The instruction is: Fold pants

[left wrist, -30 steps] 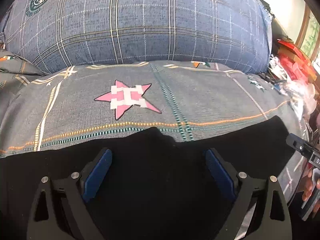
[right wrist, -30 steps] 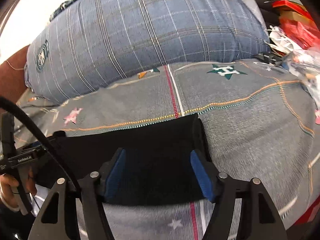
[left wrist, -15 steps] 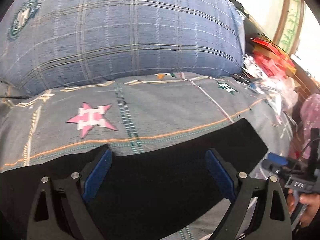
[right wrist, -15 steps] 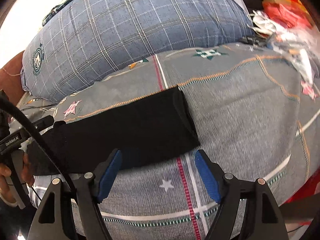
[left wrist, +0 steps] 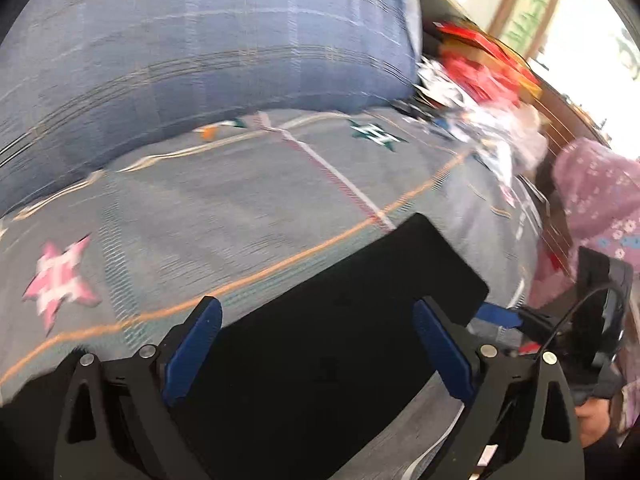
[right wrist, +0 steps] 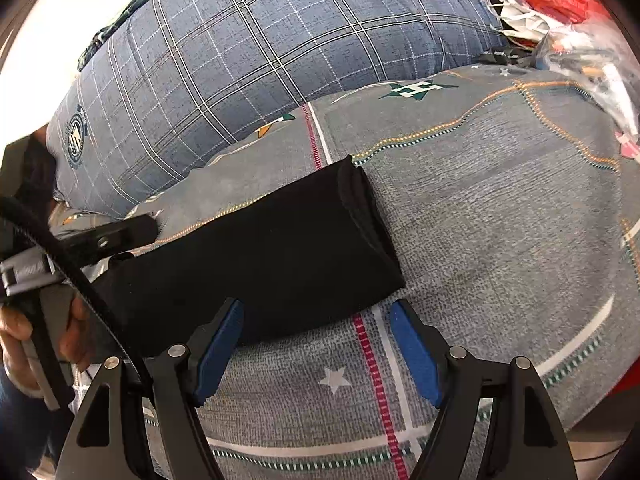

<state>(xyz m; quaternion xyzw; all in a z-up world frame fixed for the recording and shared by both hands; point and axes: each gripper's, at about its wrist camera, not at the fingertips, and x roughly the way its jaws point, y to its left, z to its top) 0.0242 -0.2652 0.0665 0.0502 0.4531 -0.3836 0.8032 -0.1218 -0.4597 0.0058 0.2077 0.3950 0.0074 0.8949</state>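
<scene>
The black pants (left wrist: pixel 340 320) lie folded into a long band across the grey patterned bed sheet (left wrist: pixel 240 208). My left gripper (left wrist: pixel 316 340) hovers open over the band, its blue pads wide apart on either side of the cloth and not pressing it. In the right wrist view the pants (right wrist: pixel 260 248) end in a rounded fold at the right. My right gripper (right wrist: pixel 316 316) is open at the band's near edge, close to that end, with nothing held. One blue pad (left wrist: pixel 500 317) of the right gripper shows at the right of the left wrist view.
A large blue plaid pillow (right wrist: pixel 280 40) runs along the back of the bed. Red boxes and plastic bags (left wrist: pixel 480 64) crowd the far right corner. A purple floral sleeve (left wrist: pixel 600 208) is at the right. A hand (right wrist: pixel 24 332) holds the left gripper's handle.
The left gripper swept rightwards along the pants towards their folded end. The right gripper drew back off the cloth, so the pants' end now lies ahead of its pads.
</scene>
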